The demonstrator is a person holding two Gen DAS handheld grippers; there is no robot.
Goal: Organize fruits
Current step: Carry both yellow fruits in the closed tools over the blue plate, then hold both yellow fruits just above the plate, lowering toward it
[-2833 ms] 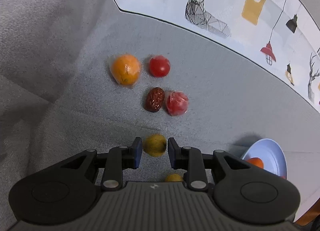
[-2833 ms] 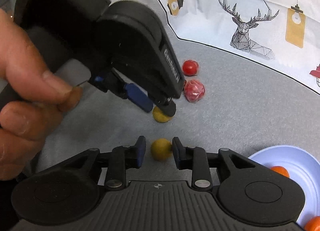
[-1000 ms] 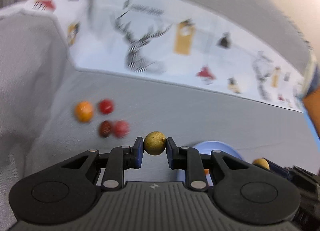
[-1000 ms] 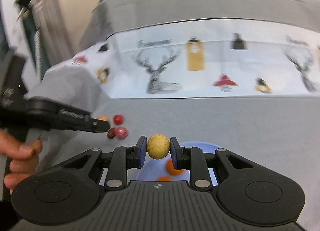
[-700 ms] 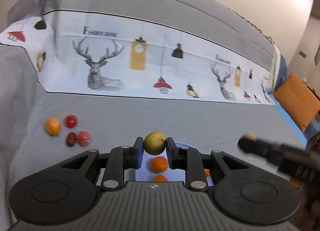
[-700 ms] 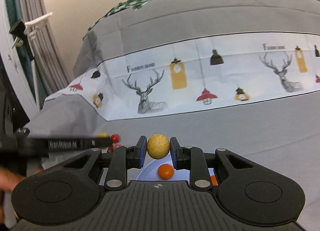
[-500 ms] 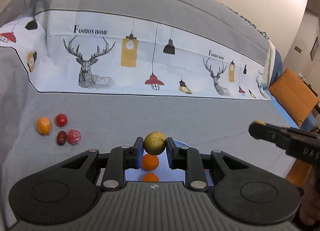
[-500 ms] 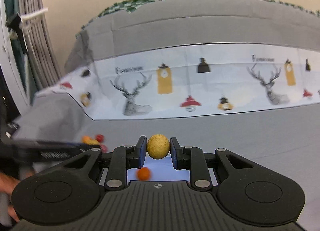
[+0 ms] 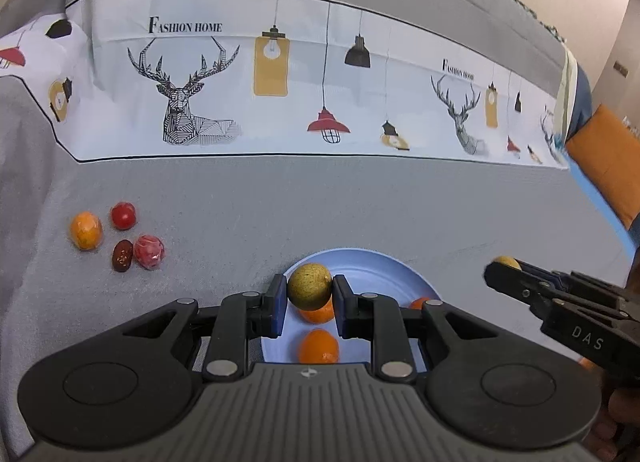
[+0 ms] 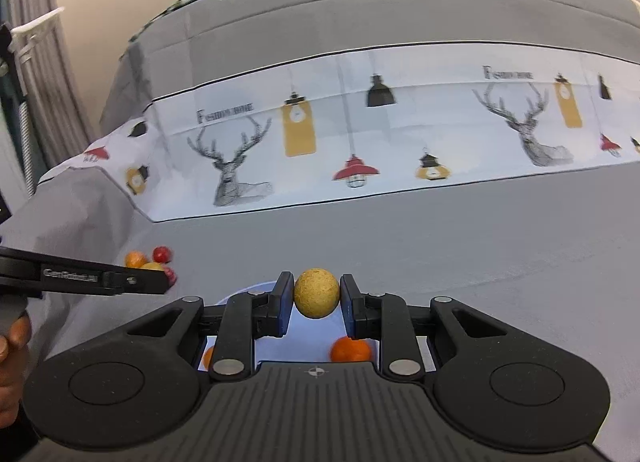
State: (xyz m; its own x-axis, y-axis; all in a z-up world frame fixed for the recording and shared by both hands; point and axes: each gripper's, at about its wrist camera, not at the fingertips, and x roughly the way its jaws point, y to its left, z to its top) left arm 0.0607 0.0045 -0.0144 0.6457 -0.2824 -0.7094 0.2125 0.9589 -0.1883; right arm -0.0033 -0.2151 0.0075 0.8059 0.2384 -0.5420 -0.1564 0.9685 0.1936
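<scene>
My left gripper (image 9: pixel 310 293) is shut on a yellow-green round fruit (image 9: pixel 309 286), held over the near-left part of a light blue plate (image 9: pixel 376 272). Small oranges (image 9: pixel 319 345) lie in that plate. My right gripper (image 10: pixel 316 298) is shut on a tan-yellow round fruit (image 10: pixel 316 292) above the same plate (image 10: pixel 276 346), where an orange (image 10: pixel 351 348) shows under the fingers. In the left wrist view the right gripper (image 9: pixel 505 269) comes in from the right with its fruit (image 9: pixel 507 262). In the right wrist view the left gripper (image 10: pixel 154 276) reaches in from the left.
On the grey bedspread, left of the plate, lie a wrapped orange fruit (image 9: pixel 85 230), a cherry tomato (image 9: pixel 123 215), a dark red date (image 9: pixel 122 255) and a wrapped red fruit (image 9: pixel 149 251). A white deer-print band (image 9: pixel 280 94) runs behind. An orange cushion (image 9: pixel 604 166) is far right.
Both grippers lifted their round fruits off the bedspread and carried them right to above the blue plate. In the last second the plate has come further under both grippers.
</scene>
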